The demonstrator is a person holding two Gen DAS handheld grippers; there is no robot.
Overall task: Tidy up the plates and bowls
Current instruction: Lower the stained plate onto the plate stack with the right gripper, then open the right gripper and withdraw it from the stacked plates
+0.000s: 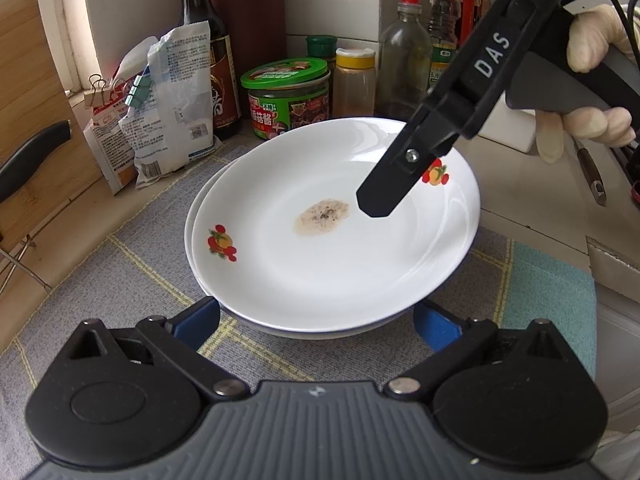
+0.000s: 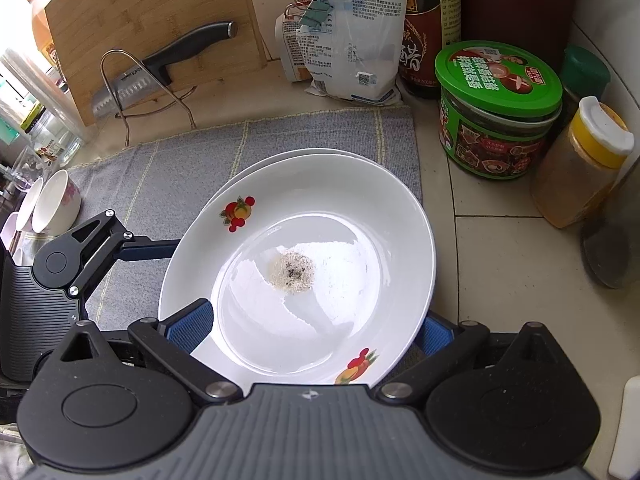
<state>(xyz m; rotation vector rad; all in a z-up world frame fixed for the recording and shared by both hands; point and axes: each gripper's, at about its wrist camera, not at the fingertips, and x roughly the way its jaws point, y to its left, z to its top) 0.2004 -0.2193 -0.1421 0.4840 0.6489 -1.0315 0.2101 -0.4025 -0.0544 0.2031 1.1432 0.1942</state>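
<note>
Both tongs are spread: the left tongs [image 1: 316,322] flank the near rim of 2 stacked plates [image 1: 320,256], and the right tongs [image 2: 316,330] straddle the top plate [image 2: 304,280] on the grey mat [image 2: 192,160].

Around the grey checked mat [image 2: 192,168], a green-lidded jar [image 2: 498,110] stands off its far right corner, a clipped white bag [image 2: 352,28] just behind it, and a knife [image 2: 160,68] against a bamboo board [image 2: 140,8] behind its left.
</note>
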